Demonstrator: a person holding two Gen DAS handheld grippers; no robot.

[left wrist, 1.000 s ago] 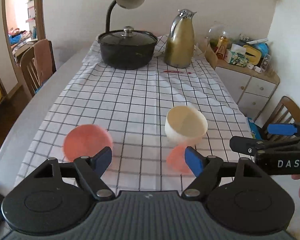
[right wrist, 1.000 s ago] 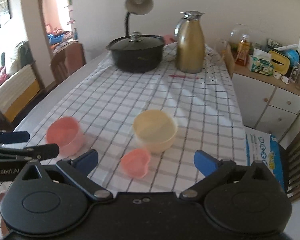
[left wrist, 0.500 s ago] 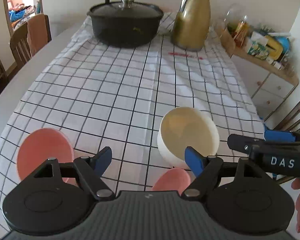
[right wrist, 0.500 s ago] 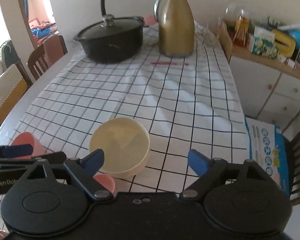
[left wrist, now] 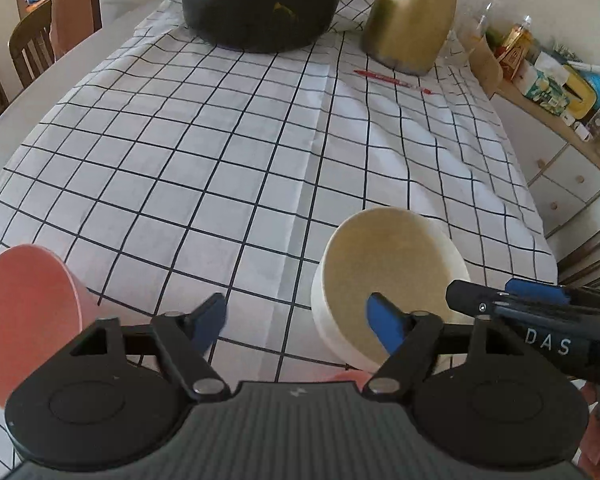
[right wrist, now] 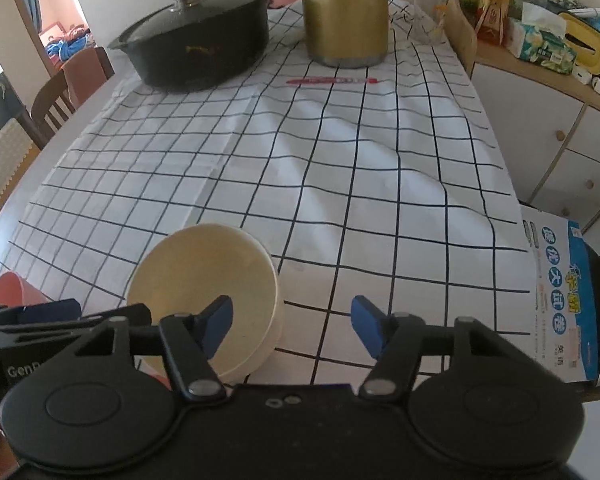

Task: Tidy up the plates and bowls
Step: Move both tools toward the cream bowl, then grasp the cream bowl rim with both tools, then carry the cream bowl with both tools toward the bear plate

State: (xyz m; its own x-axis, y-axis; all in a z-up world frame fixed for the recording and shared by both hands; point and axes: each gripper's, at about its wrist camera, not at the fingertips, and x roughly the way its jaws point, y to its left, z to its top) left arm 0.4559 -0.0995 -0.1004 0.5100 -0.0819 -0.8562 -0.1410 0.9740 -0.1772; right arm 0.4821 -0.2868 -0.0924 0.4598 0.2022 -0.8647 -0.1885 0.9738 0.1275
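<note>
I see the worktop [left wrist: 52, 92] under a checked cloth [left wrist: 260, 140], with a black pot [left wrist: 260, 4] and gold jug [left wrist: 412, 20] at its far edge. Both my tools, left tool [left wrist: 296, 318] and right tool [right wrist: 292, 320], have just been closing. They are still released and grasp nothing.

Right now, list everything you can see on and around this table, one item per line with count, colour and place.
cream bowl: 1, cream, near edge of the cloth, between the two grippers
pink bowl: 1, pink, near left corner of the cloth
small pink dish: 1, pink, mostly hidden below the cream bowl
tablecloth: 1, white with black grid, over the table
lidded pot: 1, black, far end of the cloth
thermos jug: 1, gold, far end, right of the pot
pen: 1, red, in front of the jug
sideboard: 1, pale, right of the table, cluttered top
wooden chairs: at least 2, brown, far left
left gripper: 1, black with blue pads, jaws open
right gripper: 1, black with blue pads, jaws open
</note>
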